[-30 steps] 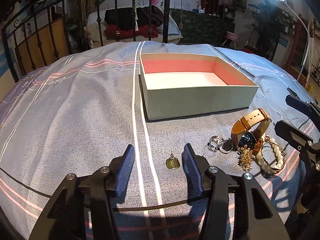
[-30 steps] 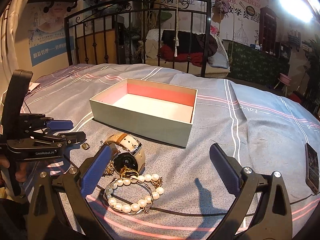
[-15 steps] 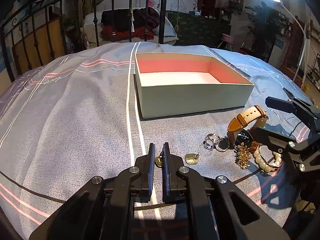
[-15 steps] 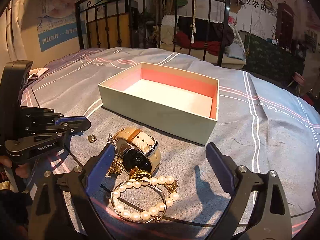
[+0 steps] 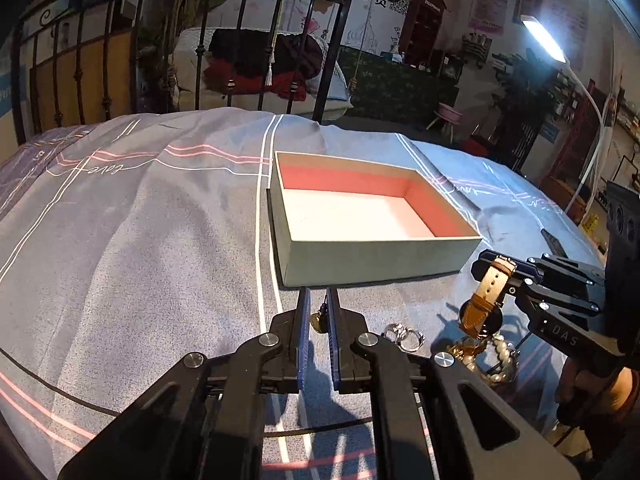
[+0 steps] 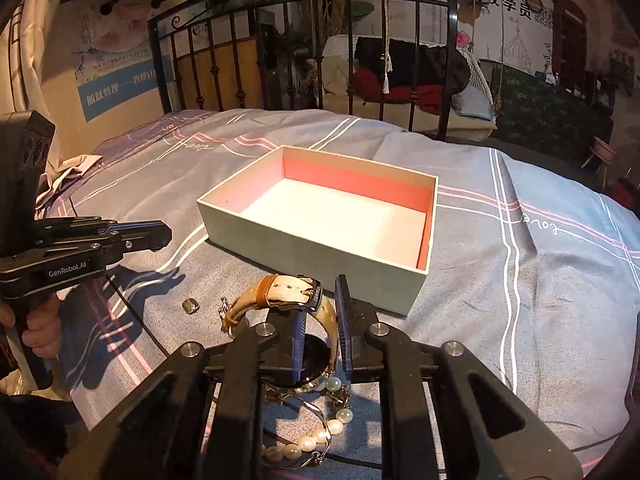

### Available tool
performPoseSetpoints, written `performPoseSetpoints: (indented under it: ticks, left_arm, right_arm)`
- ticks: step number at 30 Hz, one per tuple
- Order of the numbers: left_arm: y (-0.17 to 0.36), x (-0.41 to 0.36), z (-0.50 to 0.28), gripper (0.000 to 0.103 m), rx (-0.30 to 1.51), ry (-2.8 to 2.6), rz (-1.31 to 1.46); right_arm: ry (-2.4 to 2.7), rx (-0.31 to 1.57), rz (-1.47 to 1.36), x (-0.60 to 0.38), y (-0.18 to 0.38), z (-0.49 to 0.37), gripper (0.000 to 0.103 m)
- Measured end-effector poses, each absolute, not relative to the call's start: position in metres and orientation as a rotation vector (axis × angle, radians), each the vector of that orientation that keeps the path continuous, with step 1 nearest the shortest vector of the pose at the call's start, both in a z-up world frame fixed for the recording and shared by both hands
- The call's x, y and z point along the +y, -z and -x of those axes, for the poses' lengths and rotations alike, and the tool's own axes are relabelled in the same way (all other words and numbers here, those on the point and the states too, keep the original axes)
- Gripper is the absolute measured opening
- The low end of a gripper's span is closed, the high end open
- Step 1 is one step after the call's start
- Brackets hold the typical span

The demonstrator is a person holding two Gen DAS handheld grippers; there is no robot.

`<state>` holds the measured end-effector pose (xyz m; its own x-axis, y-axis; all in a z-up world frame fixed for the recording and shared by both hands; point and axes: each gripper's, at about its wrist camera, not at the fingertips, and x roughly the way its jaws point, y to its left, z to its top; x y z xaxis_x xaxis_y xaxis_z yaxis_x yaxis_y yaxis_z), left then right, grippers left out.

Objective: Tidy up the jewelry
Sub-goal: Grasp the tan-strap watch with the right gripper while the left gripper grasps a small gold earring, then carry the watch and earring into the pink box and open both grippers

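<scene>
My left gripper (image 5: 319, 312) is clenched on a small gold earring (image 5: 319, 321), pinched between the blue pads and lifted off the bedspread (image 5: 132, 240), just in front of the near wall of the open box (image 5: 372, 256) (pink inside, nothing in it). My right gripper (image 6: 322, 324) has just been closing and now grasps the watch (image 6: 280, 294) by its tan strap; the dark dial hangs low between the jaws. Under it lie the pearl bracelet (image 6: 320, 436) and a gold bangle. A second earring (image 6: 191, 305) sits on the cover left of the watch. Rings (image 5: 404, 334) lie near the bracelet.
</scene>
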<state>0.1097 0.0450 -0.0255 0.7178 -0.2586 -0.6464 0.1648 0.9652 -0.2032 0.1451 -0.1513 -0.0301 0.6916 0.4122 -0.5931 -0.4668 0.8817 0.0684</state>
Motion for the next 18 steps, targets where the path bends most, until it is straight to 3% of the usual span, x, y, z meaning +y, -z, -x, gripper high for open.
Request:
performPoseSetpoints:
  ticks: [18]
  left_arm:
    - [-0.017, 0.003, -0.185, 0.008, 0.690, 0.328, 0.121]
  right_arm:
    - [-0.485, 0.572, 0.087, -0.142, -0.030, -0.216, 0.014]
